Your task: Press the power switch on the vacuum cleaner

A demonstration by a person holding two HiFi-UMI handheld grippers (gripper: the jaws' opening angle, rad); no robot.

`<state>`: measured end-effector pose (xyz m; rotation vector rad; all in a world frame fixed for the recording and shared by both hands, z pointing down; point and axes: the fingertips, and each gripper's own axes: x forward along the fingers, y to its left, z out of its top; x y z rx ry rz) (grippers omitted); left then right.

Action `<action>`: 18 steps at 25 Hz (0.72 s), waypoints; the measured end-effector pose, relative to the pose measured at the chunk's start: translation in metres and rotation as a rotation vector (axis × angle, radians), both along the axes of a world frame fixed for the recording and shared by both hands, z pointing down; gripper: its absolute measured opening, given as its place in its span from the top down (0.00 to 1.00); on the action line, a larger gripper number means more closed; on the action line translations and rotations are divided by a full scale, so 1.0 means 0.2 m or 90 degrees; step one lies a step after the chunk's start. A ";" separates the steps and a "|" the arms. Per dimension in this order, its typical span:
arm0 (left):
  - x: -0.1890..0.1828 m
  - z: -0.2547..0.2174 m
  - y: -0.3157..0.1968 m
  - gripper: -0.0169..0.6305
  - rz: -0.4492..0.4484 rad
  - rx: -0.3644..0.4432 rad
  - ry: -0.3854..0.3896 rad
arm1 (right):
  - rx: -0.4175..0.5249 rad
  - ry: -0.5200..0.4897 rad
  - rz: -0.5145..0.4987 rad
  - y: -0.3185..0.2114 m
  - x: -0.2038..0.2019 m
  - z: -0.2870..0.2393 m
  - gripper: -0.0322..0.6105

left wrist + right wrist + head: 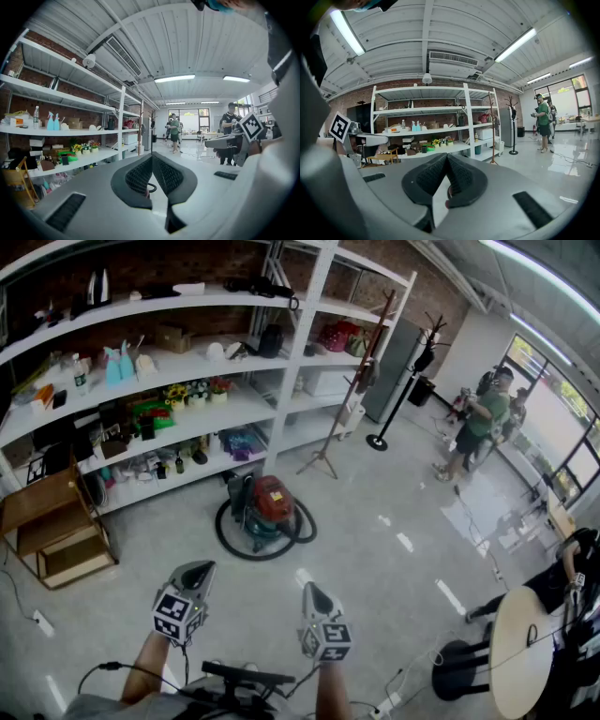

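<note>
Left tongs (199, 568): shut tip to tip with nothing held, as seen in the left gripper view (152, 161); held low over the floor and pointed forward.
Right tongs (311, 589): likewise closed and empty (446, 159), held beside the left pair.
Vacuum (267, 507): set on the floor ahead of both tongs and well apart from them, near the foot of the rack (272, 362); a red top is seen, and a dark hose (228, 535) lies looped round it.
Switch: too small to be made out from here; it is judged to sit on the red top.
Step in hand: the approach; the press is judged not yet begun.
How best done: the vacuum should be closed on first and the hose loop stepped round. One shut tip should then be brought straight down on the switch, pushed briefly and lifted off. The body may need steadying with the other tongs.
Vacuum drum: closed; its contents cannot be seen.
Spray bottles (117, 363): two pale blue ones on an upper shelf; fill level cannot be told.
Cardboard box (173, 338): on the same shelf; contents hidden.
Wooden crate (52, 526): on the floor at the rack's left end; nothing can be made out inside.
</note>
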<state>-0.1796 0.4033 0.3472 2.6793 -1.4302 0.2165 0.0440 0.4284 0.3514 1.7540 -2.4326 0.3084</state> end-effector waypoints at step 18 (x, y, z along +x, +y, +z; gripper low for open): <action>0.09 0.03 -0.01 0.96 0.011 -0.006 -0.012 | 0.009 0.002 0.005 -0.02 0.10 0.02 0.93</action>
